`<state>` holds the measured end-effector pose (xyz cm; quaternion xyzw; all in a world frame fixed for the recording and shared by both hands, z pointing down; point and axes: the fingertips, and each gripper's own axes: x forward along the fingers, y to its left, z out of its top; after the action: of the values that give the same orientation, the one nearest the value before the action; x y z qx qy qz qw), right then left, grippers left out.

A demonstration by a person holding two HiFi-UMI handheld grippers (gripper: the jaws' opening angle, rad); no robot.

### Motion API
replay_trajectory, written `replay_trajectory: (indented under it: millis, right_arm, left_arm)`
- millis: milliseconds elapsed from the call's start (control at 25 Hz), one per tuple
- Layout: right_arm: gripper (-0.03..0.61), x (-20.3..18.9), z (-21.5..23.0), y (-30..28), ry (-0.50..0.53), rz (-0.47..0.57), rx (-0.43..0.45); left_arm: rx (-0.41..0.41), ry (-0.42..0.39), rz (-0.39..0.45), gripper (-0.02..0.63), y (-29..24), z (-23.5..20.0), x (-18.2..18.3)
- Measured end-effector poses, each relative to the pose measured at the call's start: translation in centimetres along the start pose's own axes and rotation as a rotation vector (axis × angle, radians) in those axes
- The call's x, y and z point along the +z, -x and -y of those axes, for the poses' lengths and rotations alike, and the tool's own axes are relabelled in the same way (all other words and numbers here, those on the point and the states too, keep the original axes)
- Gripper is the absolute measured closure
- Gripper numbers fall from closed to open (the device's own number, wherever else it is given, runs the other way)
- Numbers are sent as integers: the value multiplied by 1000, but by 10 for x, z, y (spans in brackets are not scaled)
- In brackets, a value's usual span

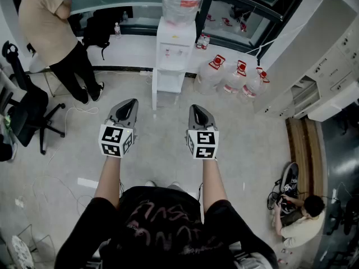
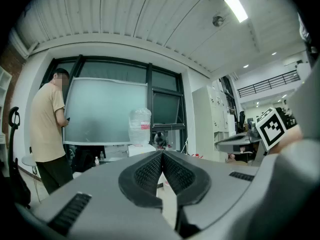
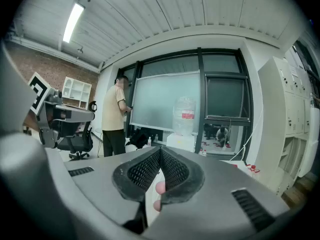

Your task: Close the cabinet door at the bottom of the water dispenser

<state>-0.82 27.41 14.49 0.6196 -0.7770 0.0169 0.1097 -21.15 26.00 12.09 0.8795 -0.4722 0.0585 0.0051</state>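
Cabinet space [image 1: 167, 87] at the foot of the water dispenser [image 1: 173, 46] sat at 12 o'clock in the head view, against the far wall below the window. Its front looked open, with a shelf showing inside. The door itself was too small to make out. A big clear bottle [image 1: 182, 1] stood upside down on top of the dispenser.

Both grippers hung well short of it, over the pale floor [image 1: 263, 150]. The left gripper [image 1: 129, 104] was at 11 o'clock from the view's middle and the right gripper [image 1: 197, 111] at 1 o'clock, side by side and pointing toward the dispenser. Each had its jaws pressed together with nothing between them.

Several water jugs [image 1: 230, 77] with red caps stood on the floor just right of the dispenser, at 1 o'clock. A standing person [image 1: 53, 32] faced the window at 10 o'clock, near a black office chair [image 1: 28, 116]. Another person [image 1: 300, 217] sat on the floor at 4 o'clock, and white lockers [image 1: 331, 66] lined the wall at 2 o'clock.
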Motion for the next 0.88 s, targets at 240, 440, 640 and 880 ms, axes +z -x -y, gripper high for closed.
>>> replay_trajectory:
  millis: [240,440,640,880]
  right_arm:
    - [566,3,2,1,6,2,-3]
    - [566,2,-1,-4,20,-6,-2]
    - [566,-4,-2,-6,17,-16,-6]
    - [566,-7,-2,-14,4,-11,-7]
  left_arm:
    - [1,-6,2,598,-1,-1,3]
    - [-7,-6,-10,599,-3,-3,-1]
    - [-12,-1,-23,598,-5,-7,-7]
    - [-12,-10,-31,598,-7,-11,-12]
